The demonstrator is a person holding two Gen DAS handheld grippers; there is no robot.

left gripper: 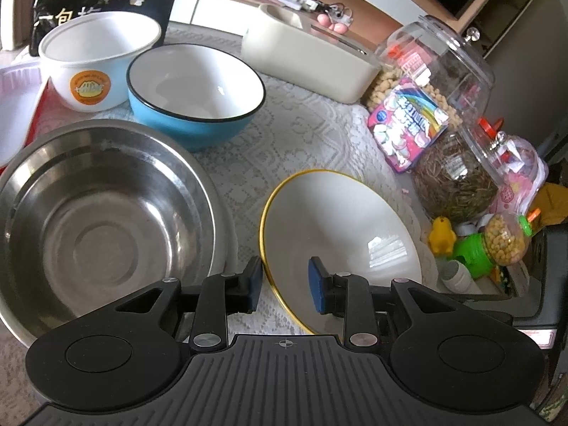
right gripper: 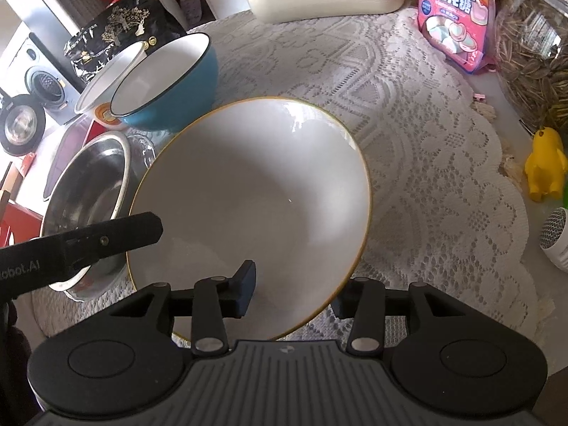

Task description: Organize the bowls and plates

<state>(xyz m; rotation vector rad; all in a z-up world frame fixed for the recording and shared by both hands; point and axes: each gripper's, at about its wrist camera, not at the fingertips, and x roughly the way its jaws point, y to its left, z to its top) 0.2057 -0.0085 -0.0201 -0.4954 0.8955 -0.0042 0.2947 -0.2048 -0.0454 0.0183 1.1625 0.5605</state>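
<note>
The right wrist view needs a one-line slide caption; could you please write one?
Right gripper straddling the near rim of the gold-rimmed white bowl on the lace cloth.

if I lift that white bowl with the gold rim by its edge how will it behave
The wide white gold-rimmed bowl looks like glazed ceramic, so probably stiff, fairly heavy and breakable. Its glossy surface shows window reflections, so the right gripper, whose fingers straddle the near rim, may slip. Held by one edge, it would likely tilt downward.
</note>
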